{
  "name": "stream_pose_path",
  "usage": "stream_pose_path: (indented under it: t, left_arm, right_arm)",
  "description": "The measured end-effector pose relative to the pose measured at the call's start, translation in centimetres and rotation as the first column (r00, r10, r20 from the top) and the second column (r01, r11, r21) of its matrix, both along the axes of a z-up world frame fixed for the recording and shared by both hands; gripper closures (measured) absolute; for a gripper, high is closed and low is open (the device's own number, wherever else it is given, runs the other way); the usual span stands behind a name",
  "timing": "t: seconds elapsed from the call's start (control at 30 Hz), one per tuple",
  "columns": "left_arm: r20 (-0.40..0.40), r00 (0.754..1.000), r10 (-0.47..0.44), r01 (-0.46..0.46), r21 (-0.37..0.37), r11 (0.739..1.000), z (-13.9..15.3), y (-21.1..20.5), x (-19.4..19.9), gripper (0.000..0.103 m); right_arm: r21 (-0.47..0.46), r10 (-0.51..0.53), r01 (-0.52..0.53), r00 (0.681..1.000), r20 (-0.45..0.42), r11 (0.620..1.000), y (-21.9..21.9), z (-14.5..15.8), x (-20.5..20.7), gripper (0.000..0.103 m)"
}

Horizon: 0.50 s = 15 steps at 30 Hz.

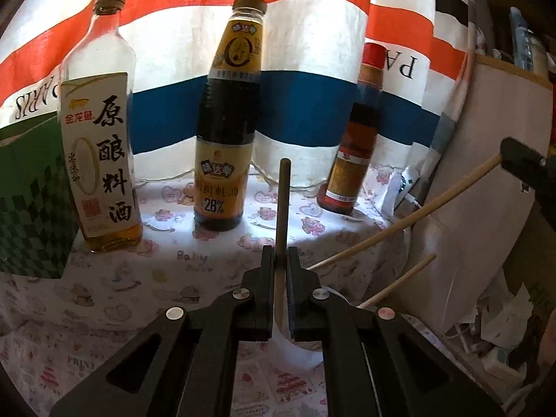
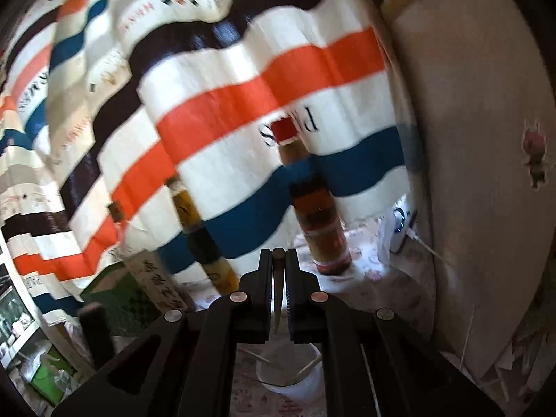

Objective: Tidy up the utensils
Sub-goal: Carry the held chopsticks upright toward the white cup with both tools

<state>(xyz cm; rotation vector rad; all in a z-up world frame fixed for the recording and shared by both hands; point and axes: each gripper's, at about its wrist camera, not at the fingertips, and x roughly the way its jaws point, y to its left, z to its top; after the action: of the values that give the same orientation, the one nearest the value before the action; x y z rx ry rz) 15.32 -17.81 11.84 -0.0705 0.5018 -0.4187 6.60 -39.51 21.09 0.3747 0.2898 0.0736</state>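
The chopstick (image 1: 282, 215) in your left gripper (image 1: 280, 260) stands nearly upright between jaws pinched tight on it, its lower end reaching into the white cup (image 1: 302, 344) on the table (image 1: 121, 278), where another chopstick (image 1: 396, 283) already leans. Your right gripper (image 2: 278, 260) is likewise clamped on a second chopstick (image 2: 278, 278), above the same cup (image 2: 288, 382) with two sticks inside. Behind, three sauce bottles (image 1: 226, 121) stand along the striped curtain (image 1: 305, 52), and a green box (image 1: 31, 208) sits left.

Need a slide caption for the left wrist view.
Left gripper shut on a chopstick above a white cup, three bottles behind.
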Motion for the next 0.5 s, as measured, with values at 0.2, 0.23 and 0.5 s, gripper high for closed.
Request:
stream_pose_path:
  t: [0.2,0.23,0.5]
  left_arm:
    - [-0.020,0.999,-0.027,0.028,0.016,0.999,-0.4,-0.5,-0.4,0.098]
    - [-0.022,0.999,-0.026,0.027,0.019,0.999,-0.5,-0.6,-0.3,0.098]
    - [-0.060,0.998,-0.031,0.032,0.005,0.999,-1.3,-0.2,0.4,0.098]
  right_arm:
    - [-0.042,-0.039,0.036,0.997,-0.072,0.998,0.7,-0.1,0.9,0.095]
    - [-0.039,-0.036,0.033,0.995,-0.094,0.999,0.6,-0.5,1.3,0.095]
    - [0.042,0.045,-0.037,0.973,-0.226,0.998,0.5,-3.9,5.2,0.095]
